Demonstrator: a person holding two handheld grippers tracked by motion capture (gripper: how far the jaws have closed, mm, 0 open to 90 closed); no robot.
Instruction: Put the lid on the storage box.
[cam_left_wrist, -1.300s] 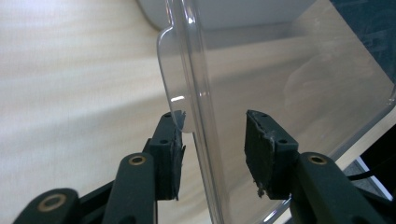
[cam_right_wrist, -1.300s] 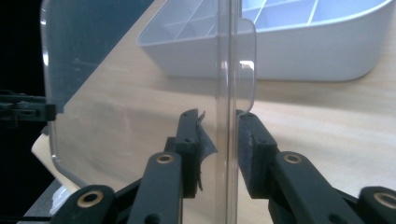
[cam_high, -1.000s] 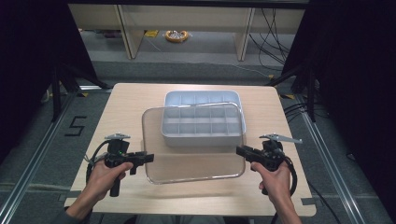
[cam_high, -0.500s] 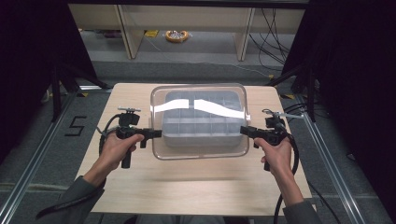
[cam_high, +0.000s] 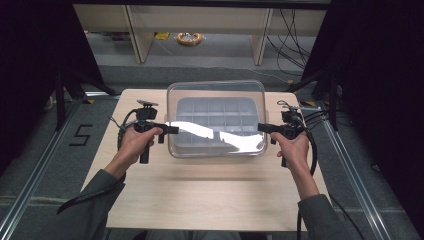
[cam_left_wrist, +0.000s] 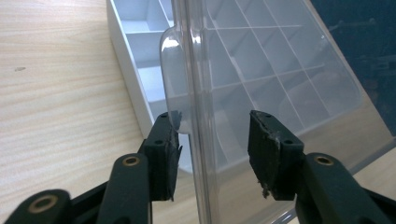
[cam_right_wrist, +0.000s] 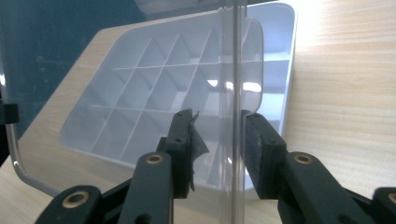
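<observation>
A clear plastic lid (cam_high: 215, 90) hangs tilted over a white compartment tray (cam_high: 215, 117) at the back middle of the wooden table (cam_high: 200, 200). My left gripper (cam_high: 172, 130) holds the lid's left edge and my right gripper (cam_high: 261, 127) holds its right edge. In the left gripper view the lid's rim (cam_left_wrist: 196, 93) runs upright between the jaws of the left gripper (cam_left_wrist: 212, 140), with the tray (cam_left_wrist: 135, 60) below. In the right gripper view the rim (cam_right_wrist: 233, 70) sits between the jaws of the right gripper (cam_right_wrist: 217, 135), over the tray (cam_right_wrist: 280, 46).
The front half of the table is bare wood. Beyond its far edge stand shelf legs, a yellow object (cam_high: 189, 37) and cables on the floor. A "5" marking (cam_high: 80, 135) lies on the floor at the left.
Both grippers have carried the lid up and away from the table's front, from leaning against the tray to hanging over it.
</observation>
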